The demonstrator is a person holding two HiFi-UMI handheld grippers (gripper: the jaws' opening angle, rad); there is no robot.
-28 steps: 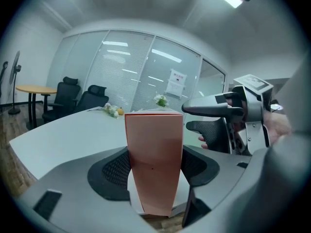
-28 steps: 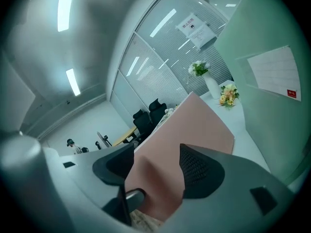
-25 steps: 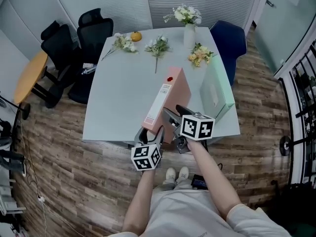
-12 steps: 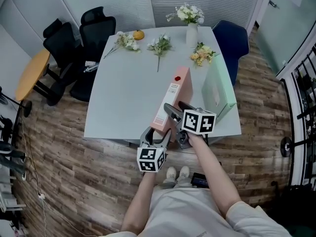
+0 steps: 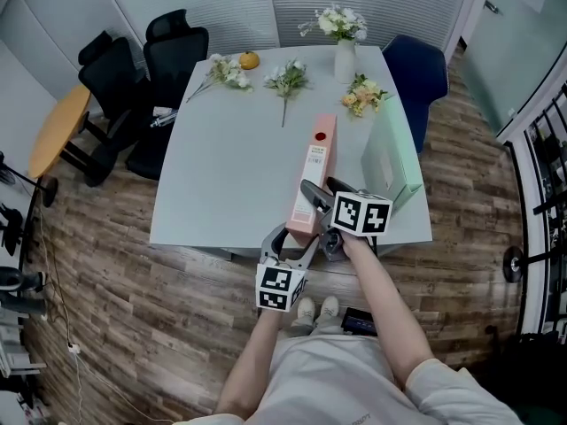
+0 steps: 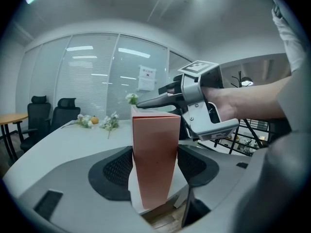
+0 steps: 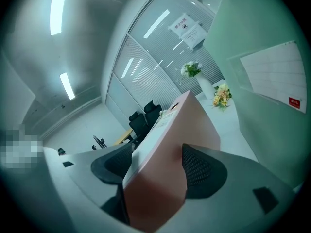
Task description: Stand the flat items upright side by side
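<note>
A pink binder [image 5: 314,171] stands on its long edge on the white table [image 5: 221,175], spine label up, its near end at the table's front edge. My left gripper [image 5: 292,237] is shut on that near end from below, both pads against its sides [image 6: 154,154]. My right gripper [image 5: 321,189] holds the same end higher up, and the binder [image 7: 170,149] fills the gap between its pads. A pale green binder [image 5: 390,162] stands upright to the right, a gap away, and it fills the right of the right gripper view [image 7: 272,81].
At the table's far side stand a vase of flowers [image 5: 343,56], loose flower sprigs [image 5: 285,80] and an orange [image 5: 249,61]. Black office chairs [image 5: 168,56] are at the far left and a blue chair [image 5: 415,73] at the far right. The floor is wood planks.
The pink binder has swung from leaning left to standing straight up and has shifted a little to the right, toward the green binder. Both grippers moved with it.
</note>
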